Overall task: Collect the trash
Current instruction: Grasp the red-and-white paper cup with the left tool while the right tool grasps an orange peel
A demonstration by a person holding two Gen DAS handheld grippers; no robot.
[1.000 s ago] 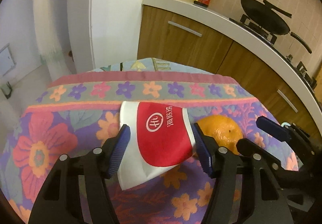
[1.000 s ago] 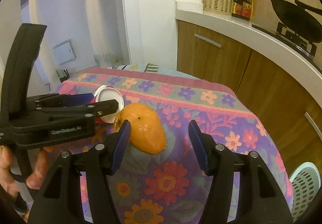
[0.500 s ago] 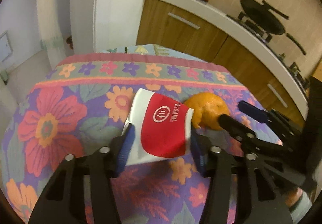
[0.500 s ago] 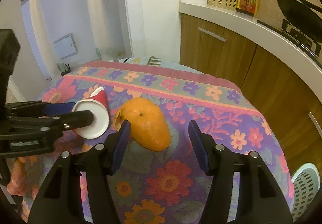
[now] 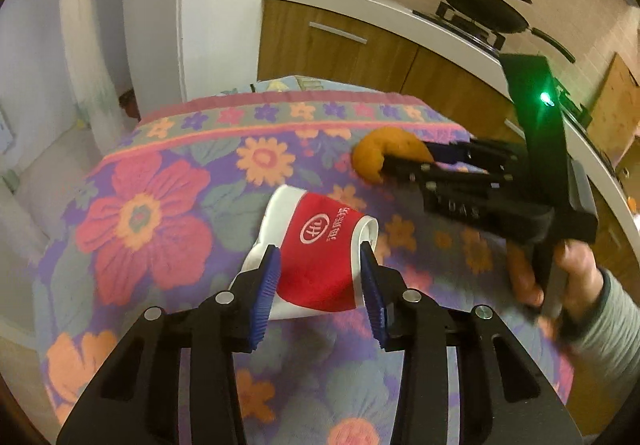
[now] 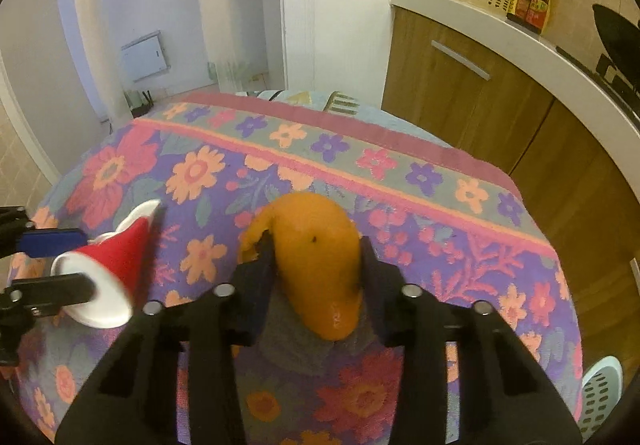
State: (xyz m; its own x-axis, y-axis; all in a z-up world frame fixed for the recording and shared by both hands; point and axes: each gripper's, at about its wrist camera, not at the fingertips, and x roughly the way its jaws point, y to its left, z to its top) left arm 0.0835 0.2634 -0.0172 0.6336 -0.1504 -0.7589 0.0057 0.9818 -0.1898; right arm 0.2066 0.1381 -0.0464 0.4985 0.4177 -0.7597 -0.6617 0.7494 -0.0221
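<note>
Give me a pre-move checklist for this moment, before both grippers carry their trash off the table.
1. Left gripper closed on the paper cup: ok, pads press both sides and the cup looks squashed.
2. Right gripper closed on the orange peel: ok, its jaws have just been closing and the peel sits pinched between them.
3. Cup clear of the tablecloth: cannot tell, lift is not evident.
4. Peel clear of the tablecloth: cannot tell, its lower end hides the cloth.
5. Grippers apart from each other: ok, open cloth lies between them.
6. Bin located: cannot tell, only a pale slotted basket shows at the lower right edge.
</note>
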